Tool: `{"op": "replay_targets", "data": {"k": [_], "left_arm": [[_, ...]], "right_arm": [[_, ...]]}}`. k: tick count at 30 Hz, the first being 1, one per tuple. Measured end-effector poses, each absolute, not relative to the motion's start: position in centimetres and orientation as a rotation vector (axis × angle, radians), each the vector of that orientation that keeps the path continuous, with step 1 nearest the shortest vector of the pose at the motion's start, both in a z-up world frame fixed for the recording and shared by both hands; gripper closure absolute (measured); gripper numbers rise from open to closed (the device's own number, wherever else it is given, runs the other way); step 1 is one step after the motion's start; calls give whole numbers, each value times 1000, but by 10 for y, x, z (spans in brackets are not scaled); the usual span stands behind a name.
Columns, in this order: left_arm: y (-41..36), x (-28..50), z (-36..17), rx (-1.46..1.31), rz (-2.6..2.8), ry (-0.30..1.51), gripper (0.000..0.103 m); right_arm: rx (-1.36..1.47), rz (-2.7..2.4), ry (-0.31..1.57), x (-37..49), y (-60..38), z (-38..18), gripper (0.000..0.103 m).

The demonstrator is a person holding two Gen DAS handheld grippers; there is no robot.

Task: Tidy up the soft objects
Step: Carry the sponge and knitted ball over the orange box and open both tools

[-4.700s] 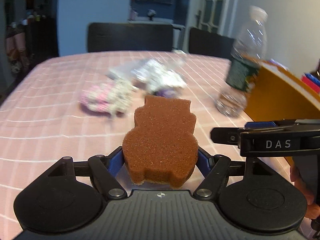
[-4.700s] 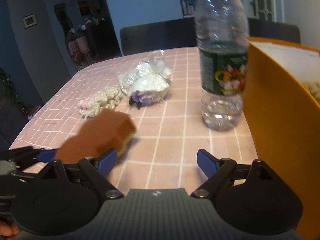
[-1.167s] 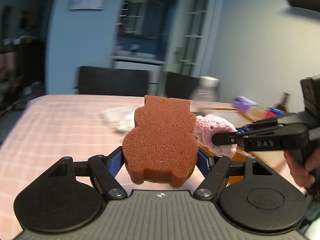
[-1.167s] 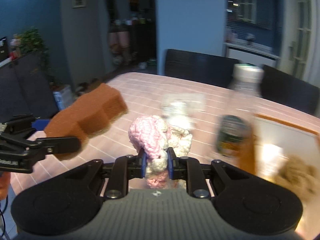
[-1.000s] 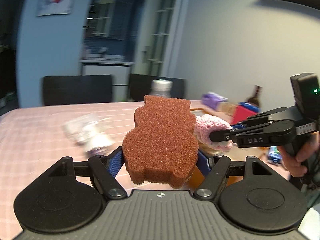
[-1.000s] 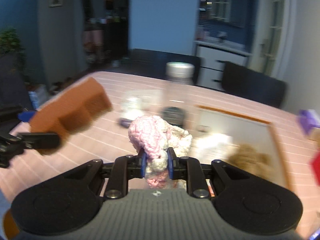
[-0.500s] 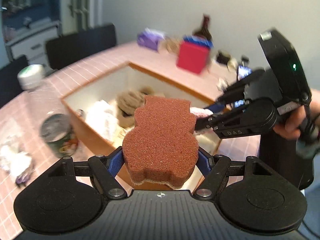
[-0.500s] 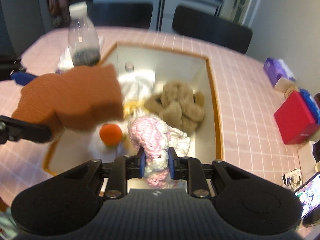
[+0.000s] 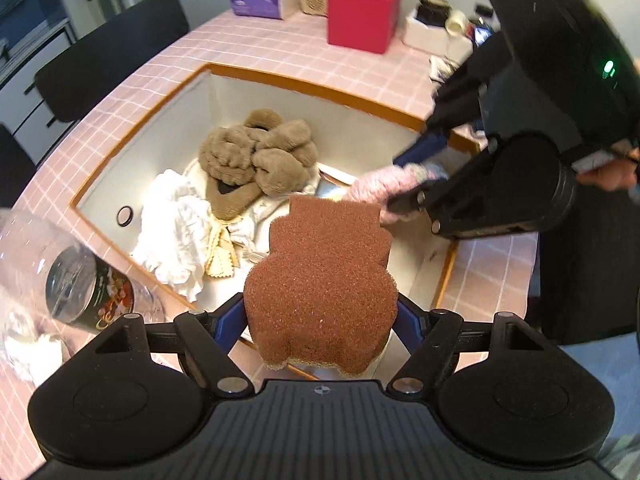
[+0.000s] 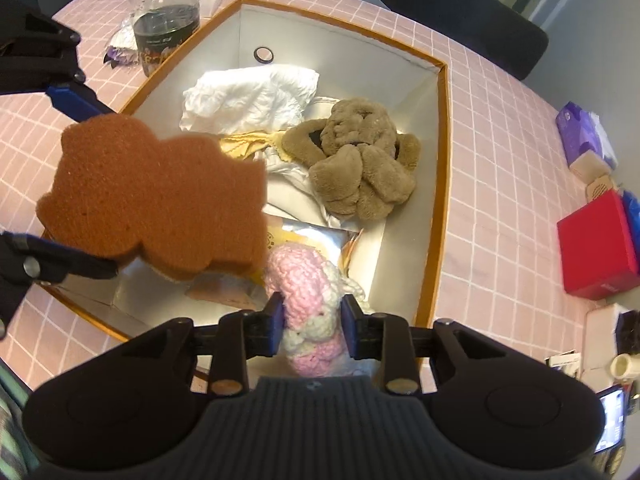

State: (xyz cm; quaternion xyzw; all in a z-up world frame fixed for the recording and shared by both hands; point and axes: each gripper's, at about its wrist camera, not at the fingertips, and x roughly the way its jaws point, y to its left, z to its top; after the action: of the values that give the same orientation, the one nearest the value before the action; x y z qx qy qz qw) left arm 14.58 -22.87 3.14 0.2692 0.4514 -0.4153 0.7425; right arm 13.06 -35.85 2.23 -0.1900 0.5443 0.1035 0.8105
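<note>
My left gripper (image 9: 320,312) is shut on a brown bear-shaped sponge (image 9: 320,284) and holds it over the near end of the orange-rimmed box (image 9: 316,86). The sponge also shows in the right wrist view (image 10: 156,196). My right gripper (image 10: 312,322) is shut on a pink and white crochet toy (image 10: 304,292), held above the box's near right part (image 10: 438,184); the toy shows in the left wrist view (image 9: 384,182). In the box lie a brown plush toy (image 10: 360,164), white cloth (image 10: 248,96) and a yellow cloth (image 10: 244,142).
A water bottle (image 10: 166,12) stands against the box's left side, with a plastic-wrapped item (image 10: 120,46) beside it. A red box (image 10: 596,248), a purple tissue pack (image 10: 584,136) and small items lie on the pink checked tablecloth to the right. Black chairs (image 10: 460,12) stand behind.
Both grippers have moved from above the open table to over the box and tilted down, still holding the sponge and crochet toy. In the last half second both lowered closer to the box.
</note>
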Motion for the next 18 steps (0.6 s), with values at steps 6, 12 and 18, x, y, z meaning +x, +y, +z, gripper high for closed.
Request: {"op": "replay_targets", "data": {"k": [6,12,18], "left_arm": [[-231,142,25,611,-966,1010,11],[-221,147,33,528,-987,1022,10],[-217,147,40,484,-964,998,50]], "right_arm": [[-420,212,1130,124,-361,35,61],[-414,220,1125,123,-359,38,62],[-367,255,1141,127,-356,38,81]]}}
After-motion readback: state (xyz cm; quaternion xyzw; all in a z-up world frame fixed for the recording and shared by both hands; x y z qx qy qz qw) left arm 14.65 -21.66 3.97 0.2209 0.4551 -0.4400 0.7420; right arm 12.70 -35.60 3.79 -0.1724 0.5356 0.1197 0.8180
